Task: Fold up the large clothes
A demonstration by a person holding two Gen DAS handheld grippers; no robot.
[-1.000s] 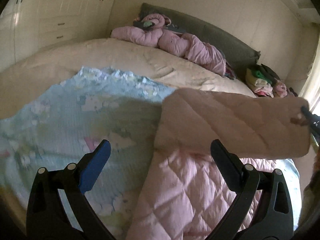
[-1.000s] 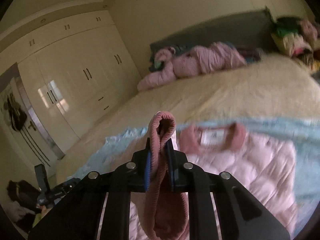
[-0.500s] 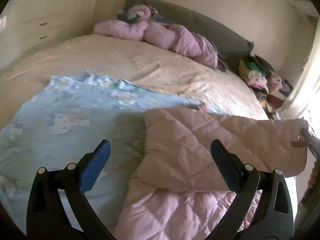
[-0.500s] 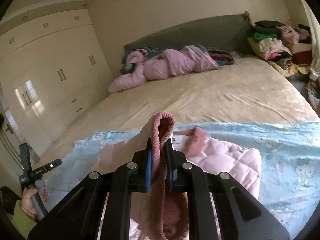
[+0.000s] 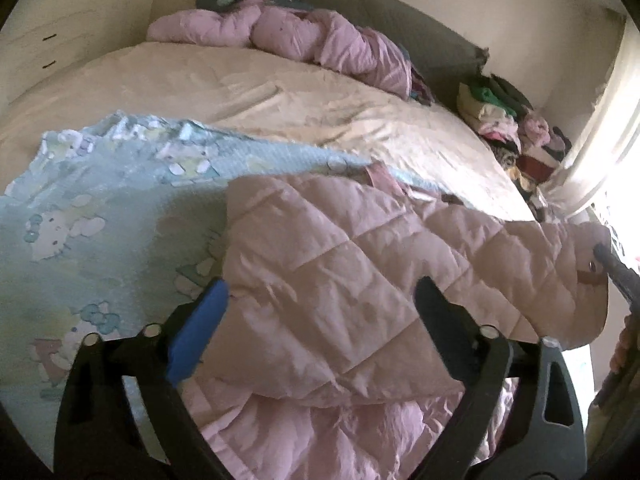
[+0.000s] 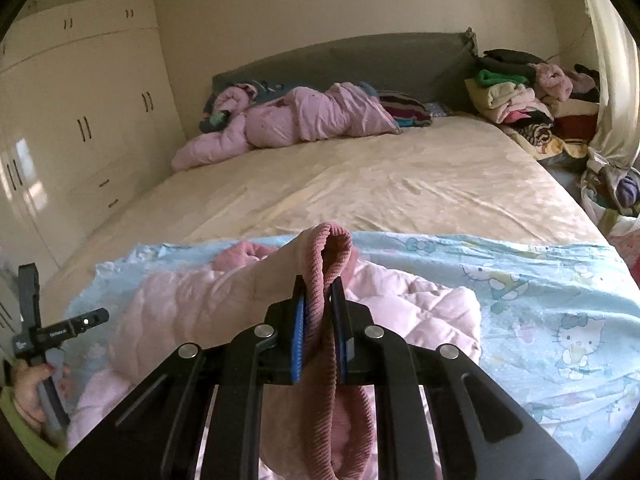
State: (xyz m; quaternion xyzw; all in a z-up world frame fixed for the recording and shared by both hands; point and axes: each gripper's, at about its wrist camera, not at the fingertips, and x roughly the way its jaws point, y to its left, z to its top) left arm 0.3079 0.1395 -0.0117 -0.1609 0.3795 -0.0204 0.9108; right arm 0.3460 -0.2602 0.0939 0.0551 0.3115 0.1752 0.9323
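A pink quilted jacket (image 5: 360,432) lies on a light blue cartoon-print sheet (image 5: 100,208) at the foot of the bed. Its sleeve (image 5: 380,264) is lifted and stretched across the body. My right gripper (image 6: 320,304) is shut on the sleeve's ribbed pink cuff (image 6: 326,256); it also shows in the left wrist view (image 5: 596,256) at the sleeve's far right end. My left gripper (image 5: 320,296) is open and empty, low over the near edge of the sleeve. It shows at the far left of the right wrist view (image 6: 60,330), too side-on to point between its tips.
The bed has a cream cover (image 6: 380,176). A crumpled pink garment (image 6: 288,120) lies by the grey headboard (image 6: 360,60). A heap of clothes (image 6: 520,96) sits at the back right. Cream wardrobes (image 6: 80,120) line the left wall. A curtain (image 6: 612,60) hangs at the right.
My right gripper has carried the cuff so the sleeve lies further over the jacket body. My left gripper has moved closer to the sleeve, still open.
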